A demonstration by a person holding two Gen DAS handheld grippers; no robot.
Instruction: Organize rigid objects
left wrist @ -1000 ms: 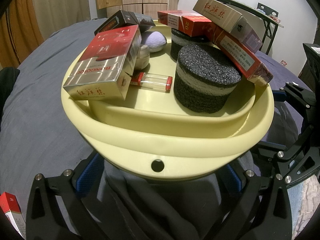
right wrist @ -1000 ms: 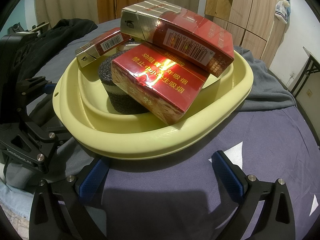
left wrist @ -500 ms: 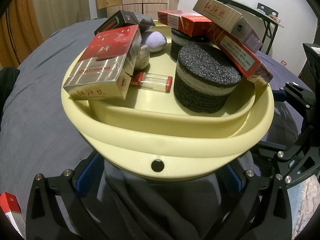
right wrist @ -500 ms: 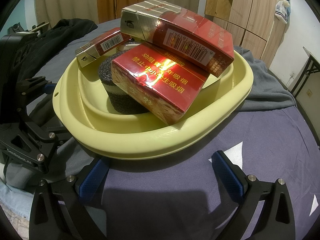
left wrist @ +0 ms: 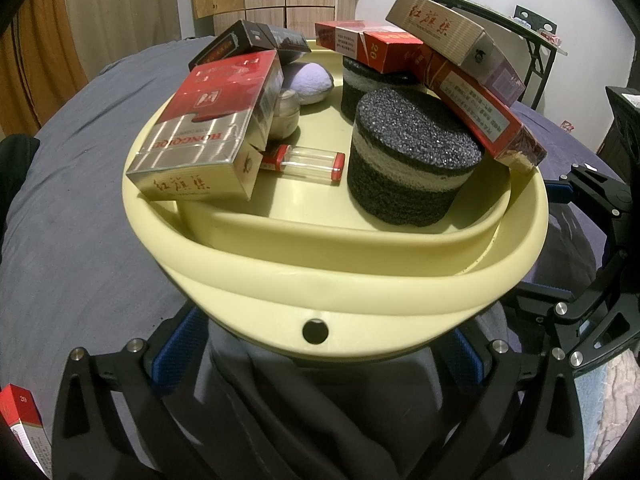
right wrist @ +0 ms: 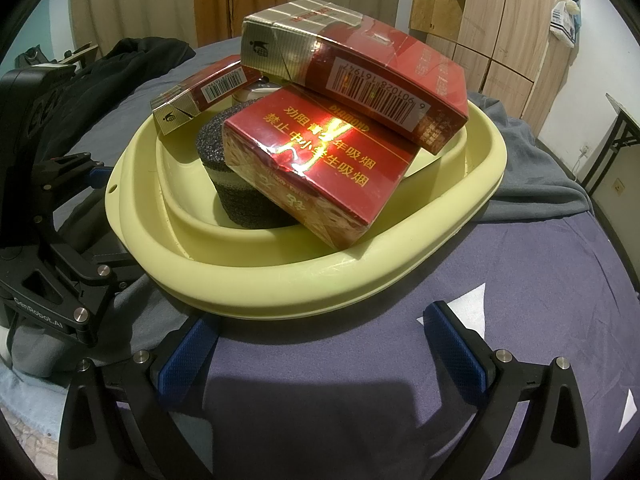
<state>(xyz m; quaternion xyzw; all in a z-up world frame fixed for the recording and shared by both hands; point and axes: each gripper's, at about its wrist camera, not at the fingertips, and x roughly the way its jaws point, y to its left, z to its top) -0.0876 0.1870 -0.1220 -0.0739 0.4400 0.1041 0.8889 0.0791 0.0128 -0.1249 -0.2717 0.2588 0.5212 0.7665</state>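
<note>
The yellow basin (left wrist: 400, 280) sits on the grey bed cover (left wrist: 72, 248), its long axis running left to right in the left view, crammed with cigarette packs (left wrist: 208, 128), 2 black sponges (left wrist: 412, 160) and a lighter (left wrist: 304, 162). It lies just ahead of the left tongs (left wrist: 320, 356) and right tongs (right wrist: 320, 344), both spread wide and grasping nothing.

both wrist views sit low and close — facing the shared yellow basin (left wrist: 328, 280) (right wrist: 304, 280) from adjacent sides.

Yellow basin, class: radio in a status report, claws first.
Left claw open, right claw open, both empty. Yellow basin heaped with cigarette packs. One pack outside the basin.
</note>
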